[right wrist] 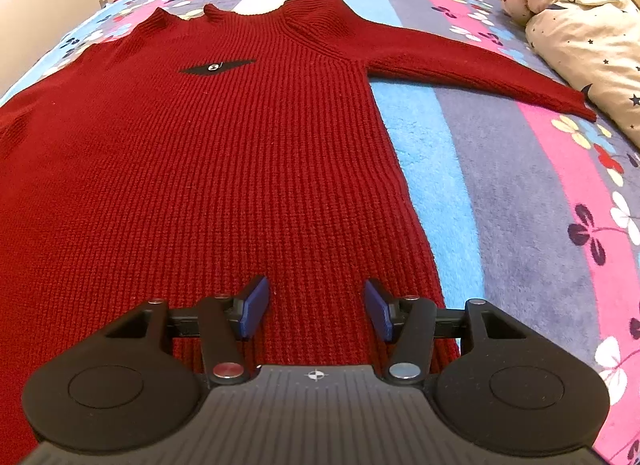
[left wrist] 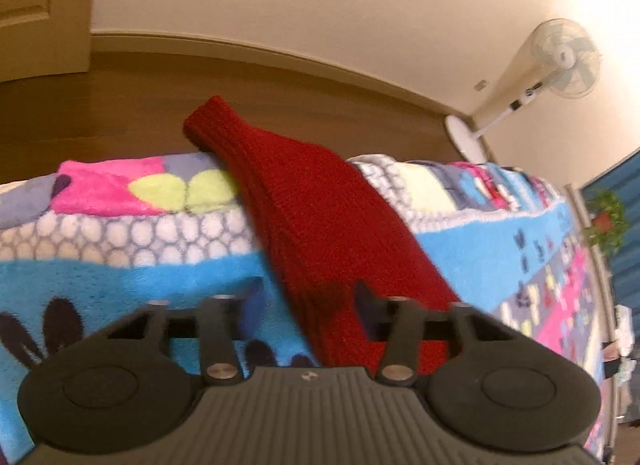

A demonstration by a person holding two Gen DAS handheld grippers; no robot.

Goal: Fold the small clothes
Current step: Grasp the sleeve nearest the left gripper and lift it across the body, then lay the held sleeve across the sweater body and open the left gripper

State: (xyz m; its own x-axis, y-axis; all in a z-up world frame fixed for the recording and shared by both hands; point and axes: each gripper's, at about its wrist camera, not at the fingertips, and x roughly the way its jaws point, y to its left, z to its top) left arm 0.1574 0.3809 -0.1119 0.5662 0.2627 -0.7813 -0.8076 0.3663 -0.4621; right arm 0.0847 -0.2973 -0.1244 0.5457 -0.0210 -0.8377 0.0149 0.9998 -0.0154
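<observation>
A red knitted sweater (right wrist: 192,153) lies flat on a bed, front side up, on a fleece blanket (right wrist: 520,193) with stripes of blue, grey and pink and small clover flowers. Its collar (right wrist: 248,11) is at the far end, and a small black label (right wrist: 216,66) shows on the chest. One sleeve (right wrist: 460,61) is stretched out to the right side of the right wrist view, and its cuff nearly reaches a cream duvet with dark stars (right wrist: 580,25) that is bunched at the edge of the bed.

The right gripper (right wrist: 316,311) hangs over the lower part of the sweater body, near the hem. Its two blue pads (right wrist: 253,307) stand well apart, with only the flat knit under them. They do not pinch the cloth.

In the left wrist view the other sleeve (left wrist: 312,209) runs away from the camera across the blanket, and its ribbed cuff (left wrist: 208,117) goes past the far edge of the bed. The left gripper (left wrist: 308,301) is at the near end of this sleeve. The picture is blurred here. The right finger (left wrist: 366,297) is dark against the red knit, the left one is beside the sleeve over the blue blanket. The jaws are partly open, and I cannot tell if the pads already press on the sleeve.

Behind the bed there is a brown wooden floor (left wrist: 120,105), a cream wall, a white standing fan (left wrist: 560,61) and a part of a door (left wrist: 36,5). A green plant in a red pot (left wrist: 606,221) is at the right edge.
</observation>
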